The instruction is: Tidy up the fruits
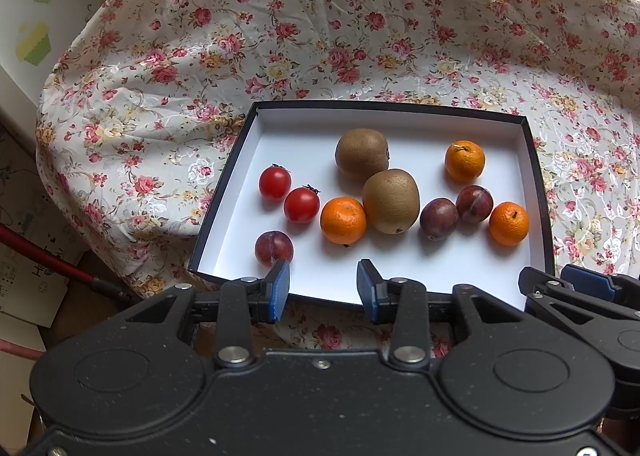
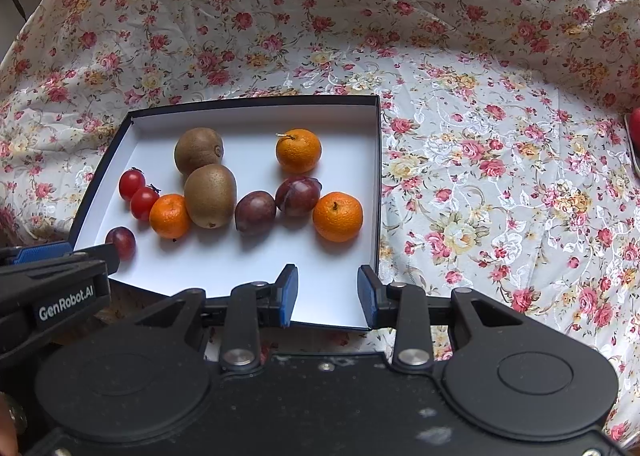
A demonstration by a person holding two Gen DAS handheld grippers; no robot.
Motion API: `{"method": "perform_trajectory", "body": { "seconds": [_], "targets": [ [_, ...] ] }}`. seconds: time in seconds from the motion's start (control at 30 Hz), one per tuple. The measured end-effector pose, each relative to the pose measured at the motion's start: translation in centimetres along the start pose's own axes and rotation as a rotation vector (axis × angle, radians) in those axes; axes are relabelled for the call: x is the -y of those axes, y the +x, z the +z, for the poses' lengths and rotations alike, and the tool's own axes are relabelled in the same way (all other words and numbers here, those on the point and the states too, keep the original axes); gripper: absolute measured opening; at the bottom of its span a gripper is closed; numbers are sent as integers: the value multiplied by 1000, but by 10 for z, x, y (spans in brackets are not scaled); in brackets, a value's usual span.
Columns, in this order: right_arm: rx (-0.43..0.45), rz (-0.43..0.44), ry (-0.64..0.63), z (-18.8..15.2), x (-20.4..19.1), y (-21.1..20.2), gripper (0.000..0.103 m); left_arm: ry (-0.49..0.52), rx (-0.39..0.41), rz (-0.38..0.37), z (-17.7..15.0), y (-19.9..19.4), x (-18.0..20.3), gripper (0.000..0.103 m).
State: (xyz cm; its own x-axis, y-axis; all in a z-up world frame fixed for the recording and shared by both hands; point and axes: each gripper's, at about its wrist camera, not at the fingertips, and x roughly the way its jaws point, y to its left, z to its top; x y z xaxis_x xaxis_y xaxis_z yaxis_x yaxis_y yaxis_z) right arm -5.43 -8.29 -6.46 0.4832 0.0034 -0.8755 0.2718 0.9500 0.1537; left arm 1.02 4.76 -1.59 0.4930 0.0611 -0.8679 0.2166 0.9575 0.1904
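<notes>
A shallow black box with a white floor (image 1: 440, 268) (image 2: 224, 272) lies on the floral cloth and holds the fruit. In it are two kiwis (image 1: 391, 200) (image 2: 210, 195), three oranges (image 1: 343, 219) (image 2: 338, 216), three dark plums (image 1: 438, 218) (image 2: 255, 212) and two cherry tomatoes (image 1: 301, 204) (image 2: 144, 202). My left gripper (image 1: 323, 290) is open and empty above the box's near edge, its left finger beside one plum (image 1: 273, 248). My right gripper (image 2: 328, 296) is open and empty over the box's near right corner.
A floral cloth (image 1: 320, 35) (image 2: 500, 175) covers the table and rises in folds at the back. A red object (image 2: 635, 127) shows at the far right edge. Cardboard boxes and a red pole (image 1: 48, 256) stand left of the table.
</notes>
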Motion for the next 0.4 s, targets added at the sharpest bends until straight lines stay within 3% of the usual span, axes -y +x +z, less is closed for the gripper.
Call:
{"method": "perform_trajectory", "body": {
  "seconds": [0.4],
  "targets": [
    [-8, 10, -5, -1, 0, -1, 36, 6, -5, 3, 0, 1, 1, 48]
  ]
}}
